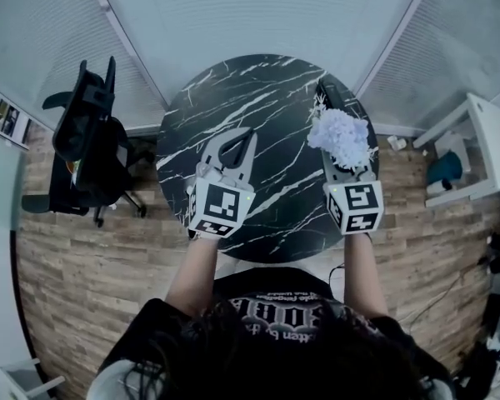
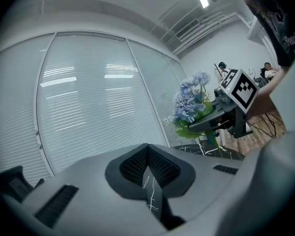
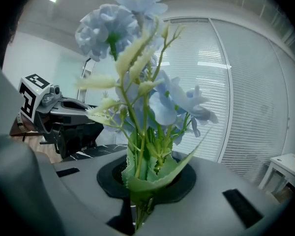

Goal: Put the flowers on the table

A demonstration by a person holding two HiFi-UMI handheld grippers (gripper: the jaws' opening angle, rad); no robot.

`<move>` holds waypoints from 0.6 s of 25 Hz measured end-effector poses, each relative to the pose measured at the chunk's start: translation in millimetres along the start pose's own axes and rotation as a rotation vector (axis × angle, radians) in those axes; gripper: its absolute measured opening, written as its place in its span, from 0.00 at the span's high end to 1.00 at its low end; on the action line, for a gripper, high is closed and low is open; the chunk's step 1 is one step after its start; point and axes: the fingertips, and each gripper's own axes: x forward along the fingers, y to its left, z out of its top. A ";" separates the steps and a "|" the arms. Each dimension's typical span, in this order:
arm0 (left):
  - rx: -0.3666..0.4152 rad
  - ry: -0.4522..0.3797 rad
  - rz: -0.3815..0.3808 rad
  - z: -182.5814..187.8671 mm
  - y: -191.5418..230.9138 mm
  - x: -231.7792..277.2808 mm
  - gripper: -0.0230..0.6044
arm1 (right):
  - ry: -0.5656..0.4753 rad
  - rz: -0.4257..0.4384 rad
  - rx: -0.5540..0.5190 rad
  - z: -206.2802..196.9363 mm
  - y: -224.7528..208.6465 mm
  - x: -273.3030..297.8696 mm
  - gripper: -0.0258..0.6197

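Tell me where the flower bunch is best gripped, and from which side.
Grip the bundled stems just below the leaf collar, coming in level from the side. The flowers stand upright with soft blooms spread wide on top, so only the narrow stems give the jaws something firm. The right gripper is shut on the flowers there.

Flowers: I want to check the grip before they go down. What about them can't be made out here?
Stem ends: in the right gripper view they drop below the right hand-held gripper and the bottom edge.
Grip: in the head view the flowers cover its jaws.
Gap to the table: in the left gripper view the stems are too small to tell.
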 end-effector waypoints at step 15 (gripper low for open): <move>-0.021 0.063 0.016 -13.1 25.8 88.7 0.96 | 0.027 0.035 0.055 -10.0 -66.0 90.8 0.86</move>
